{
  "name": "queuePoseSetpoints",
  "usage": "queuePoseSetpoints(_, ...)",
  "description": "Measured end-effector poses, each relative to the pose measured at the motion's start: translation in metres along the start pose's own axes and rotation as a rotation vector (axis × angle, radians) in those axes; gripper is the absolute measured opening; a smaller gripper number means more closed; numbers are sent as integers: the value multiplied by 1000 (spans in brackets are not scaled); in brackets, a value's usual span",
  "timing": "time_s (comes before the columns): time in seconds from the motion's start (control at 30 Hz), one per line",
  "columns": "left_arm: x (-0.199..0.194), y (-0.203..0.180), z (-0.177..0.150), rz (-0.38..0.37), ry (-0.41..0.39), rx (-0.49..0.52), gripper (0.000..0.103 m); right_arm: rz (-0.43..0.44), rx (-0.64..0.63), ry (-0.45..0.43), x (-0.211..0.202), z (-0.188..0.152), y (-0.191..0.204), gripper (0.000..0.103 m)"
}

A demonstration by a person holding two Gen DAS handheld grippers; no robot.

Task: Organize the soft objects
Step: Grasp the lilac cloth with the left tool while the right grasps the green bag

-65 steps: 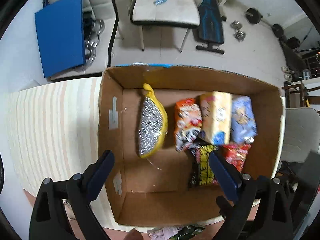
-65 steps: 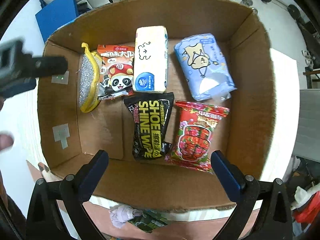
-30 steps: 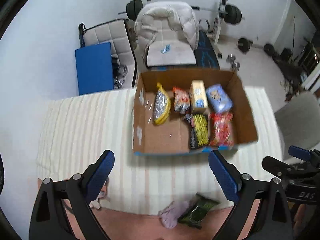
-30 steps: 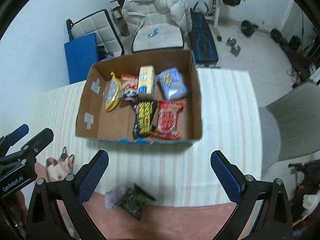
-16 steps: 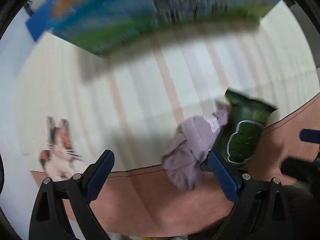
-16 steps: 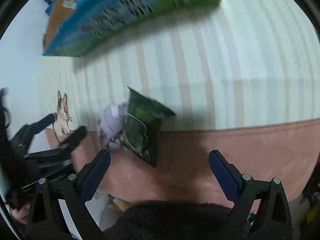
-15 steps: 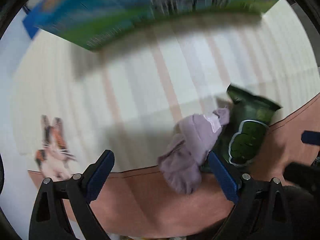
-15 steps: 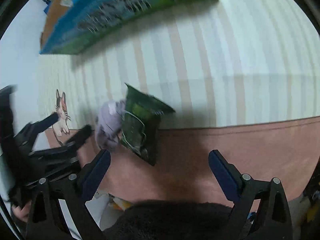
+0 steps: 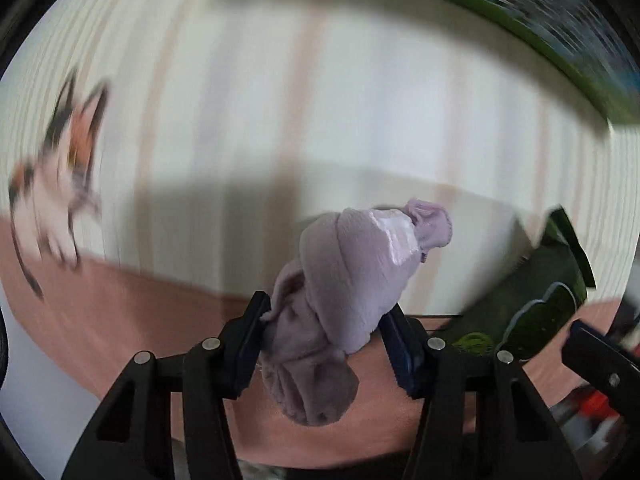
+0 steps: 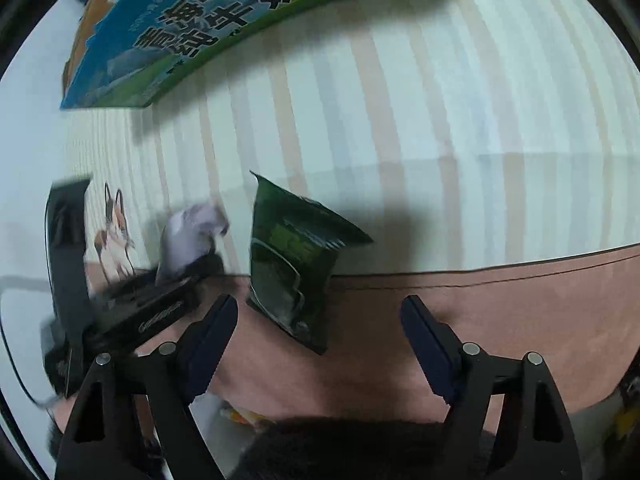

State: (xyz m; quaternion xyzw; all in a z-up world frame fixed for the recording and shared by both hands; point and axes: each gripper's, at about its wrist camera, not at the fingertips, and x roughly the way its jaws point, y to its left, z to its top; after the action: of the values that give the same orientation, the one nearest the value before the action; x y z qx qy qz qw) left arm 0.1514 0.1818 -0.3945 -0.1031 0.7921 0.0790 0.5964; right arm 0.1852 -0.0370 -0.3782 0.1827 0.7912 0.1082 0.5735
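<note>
Across the striped cloth (image 10: 420, 120) a printed box (image 10: 224, 28) is seen at the far side, its green and blue wall facing the cameras. Near the cloth's front edge a dark green packet (image 10: 296, 256) is lying, partly over the edge. Just beside the packet, a lilac plush (image 9: 352, 280) is clenched between the jaws of the left gripper (image 9: 326, 340). Before the packet the right gripper (image 10: 320, 332) is held with jaws spread, nothing between them.
</note>
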Motion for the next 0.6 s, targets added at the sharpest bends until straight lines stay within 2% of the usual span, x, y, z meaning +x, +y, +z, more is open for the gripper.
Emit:
queuePoseSetpoints(0.07,0,8,-4,-15,-10,-33,53,-1,15,31,16,6,6,86)
queuePoseSetpoints(0.2,-1,4,-2,48,0,0,56,-42,-20,102,46,11,22,86)
queuePoseSetpoints(0.23,0,2,-3,48,9,-3,56,-62,-35,112,51,11,23,82)
queuePoseSetpoints(0.27,0,0,-1,45,17,-7,56,-98,-62,122,55,12,28,73)
queuePoseSetpoints(0.3,-1,1,0,38,21,-13,56,-119,-93,118,55,14,32,70)
queuePoseSetpoints(0.33,-4,2,11,34,20,-14,56,-138,-118,121,55,13,33,54)
queuePoseSetpoints(0.47,-2,11,16,24,-8,-28,57,-283,-266,167,53,6,35,48)
queuePoseSetpoints(0.6,-3,18,12,5,-101,-78,66,-439,-397,156,42,-3,30,48)
